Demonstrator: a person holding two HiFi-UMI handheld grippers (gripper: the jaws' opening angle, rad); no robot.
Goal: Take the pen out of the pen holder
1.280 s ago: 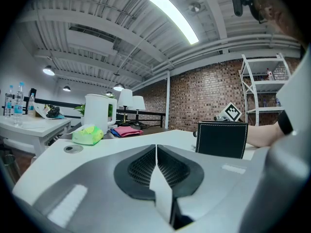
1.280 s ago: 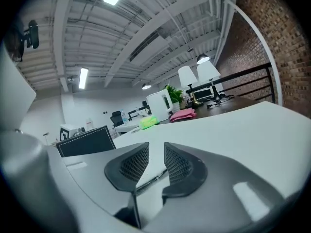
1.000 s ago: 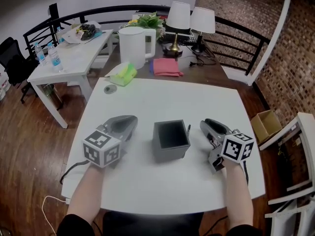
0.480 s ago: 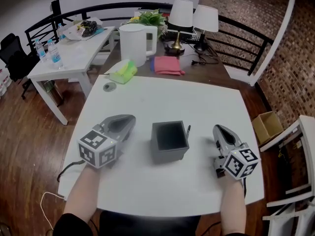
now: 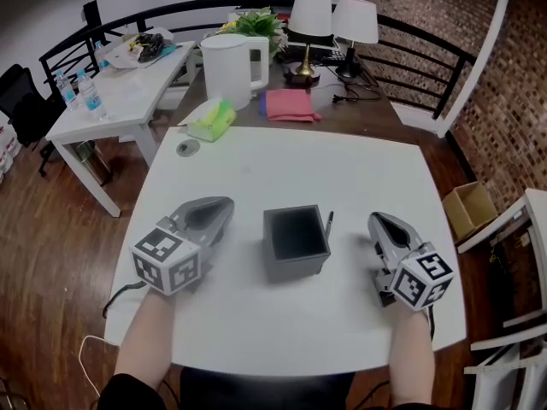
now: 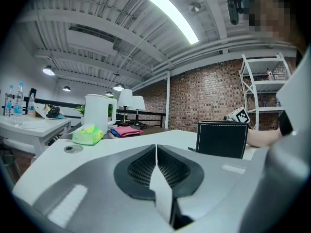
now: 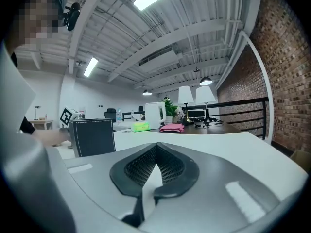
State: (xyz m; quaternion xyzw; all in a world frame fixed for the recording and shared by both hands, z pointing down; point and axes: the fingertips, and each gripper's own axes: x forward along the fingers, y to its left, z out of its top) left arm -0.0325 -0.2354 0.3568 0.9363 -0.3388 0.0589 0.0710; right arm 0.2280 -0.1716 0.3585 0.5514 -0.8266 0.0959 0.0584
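The black square pen holder [image 5: 295, 244] stands in the middle of the white table [image 5: 342, 169]. A thin dark pen [image 5: 329, 223] sits against its right side; I cannot tell whether it rests in the holder or beside it. My left gripper [image 5: 224, 206] lies left of the holder, shut and empty, and sees the holder [image 6: 222, 139] to its right. My right gripper [image 5: 377, 221] lies right of the holder, apart from the pen, jaws shut on nothing. In the right gripper view the holder [image 7: 92, 136] is at the left.
A small round disc [image 5: 187, 148] and a green packet [image 5: 211, 120] lie near the table's far left edge. Beyond it are a white jug [image 5: 226, 68], a pink cloth [image 5: 289, 105] and two lamps [image 5: 309, 15]. A white side table [image 5: 111, 101] with bottles stands at the left.
My right gripper has shifted to the right, away from the holder, rolled a little, and its jaws have closed. The left gripper, holder and pen have stayed put.
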